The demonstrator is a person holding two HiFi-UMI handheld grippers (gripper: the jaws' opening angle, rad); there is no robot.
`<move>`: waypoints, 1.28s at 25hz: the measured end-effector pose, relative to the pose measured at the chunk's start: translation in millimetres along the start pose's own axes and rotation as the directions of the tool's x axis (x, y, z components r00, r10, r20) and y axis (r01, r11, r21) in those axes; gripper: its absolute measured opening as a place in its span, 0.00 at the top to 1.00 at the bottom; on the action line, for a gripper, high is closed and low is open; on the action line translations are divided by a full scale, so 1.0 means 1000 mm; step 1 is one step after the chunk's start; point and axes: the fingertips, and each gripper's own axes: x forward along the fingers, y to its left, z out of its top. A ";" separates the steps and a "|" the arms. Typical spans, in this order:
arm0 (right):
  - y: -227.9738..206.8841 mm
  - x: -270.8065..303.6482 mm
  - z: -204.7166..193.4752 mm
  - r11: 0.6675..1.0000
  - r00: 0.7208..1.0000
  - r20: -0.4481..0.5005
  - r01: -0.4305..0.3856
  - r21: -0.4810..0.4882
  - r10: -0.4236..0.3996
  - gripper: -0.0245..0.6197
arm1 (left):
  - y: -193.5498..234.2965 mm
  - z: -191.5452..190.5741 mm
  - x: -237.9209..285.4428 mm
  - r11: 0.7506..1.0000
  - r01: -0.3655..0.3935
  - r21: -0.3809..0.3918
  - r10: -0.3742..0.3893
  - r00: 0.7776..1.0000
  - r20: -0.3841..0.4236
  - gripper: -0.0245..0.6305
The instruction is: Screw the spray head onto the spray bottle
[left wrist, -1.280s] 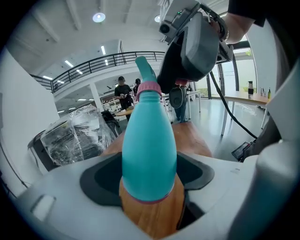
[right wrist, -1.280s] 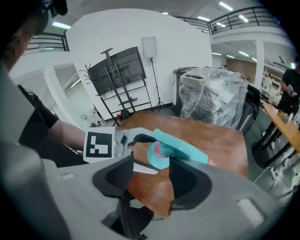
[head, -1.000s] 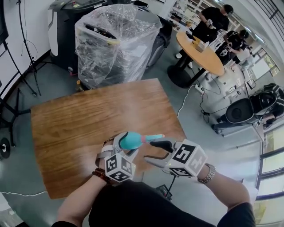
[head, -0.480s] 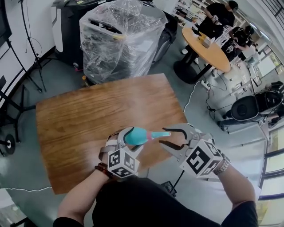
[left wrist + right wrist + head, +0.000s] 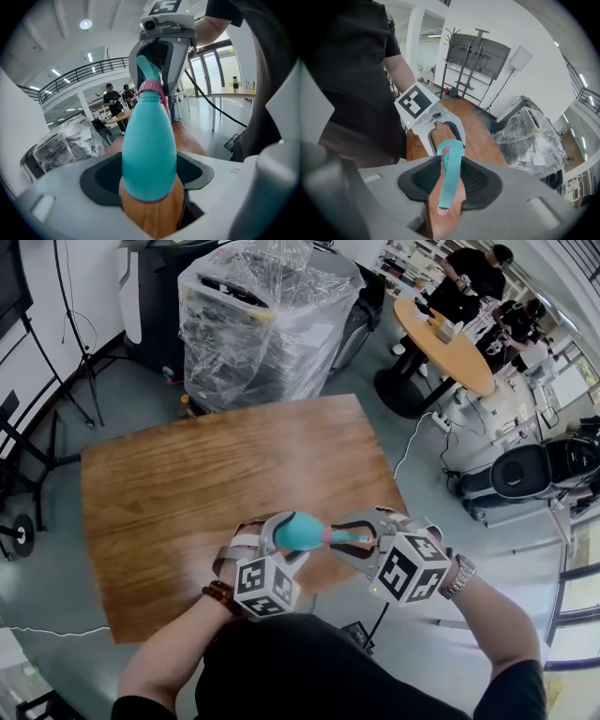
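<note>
Mid-screwing: left tool [image 5: 276, 536] clamps the spray bottle [image 5: 149, 154], right tool [image 5: 362, 533] just closed its jaws on the spray head [image 5: 450, 174]. Next we twist it tighter.

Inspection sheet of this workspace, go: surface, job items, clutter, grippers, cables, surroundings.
Surface: wooden table, brown rectangular top.
Job's things: teal spray bottle held in the air over the table's near edge, lying roughly level; spray head sits at its neck, and its tightness cannot be told.
Clutter: nothing seen on the table.
Grippers: left gripper clamped on the bottle's body; right gripper jaws have just been closing, now on the spray head.
Cables: white cable on the floor right of the table; thin cable at lower left.
Surroundings: plastic-wrapped machine beyond the table; round table with people.
</note>
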 end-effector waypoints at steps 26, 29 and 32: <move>0.001 0.025 -0.024 0.838 0.976 -0.159 -0.040 0.544 0.150 0.78 | 0.001 -0.019 0.009 0.987 -0.044 0.156 0.080 0.969 -0.233 0.39; -0.005 0.029 -0.030 0.368 0.974 0.080 -0.154 0.917 0.210 0.77 | 0.004 -0.021 0.013 0.983 -0.060 0.172 0.101 0.965 -0.242 0.40; -0.005 0.029 -0.030 0.195 0.967 0.174 -0.209 0.958 0.185 0.77 | 0.004 -0.022 0.015 0.986 -0.060 0.154 0.095 0.968 -0.233 0.39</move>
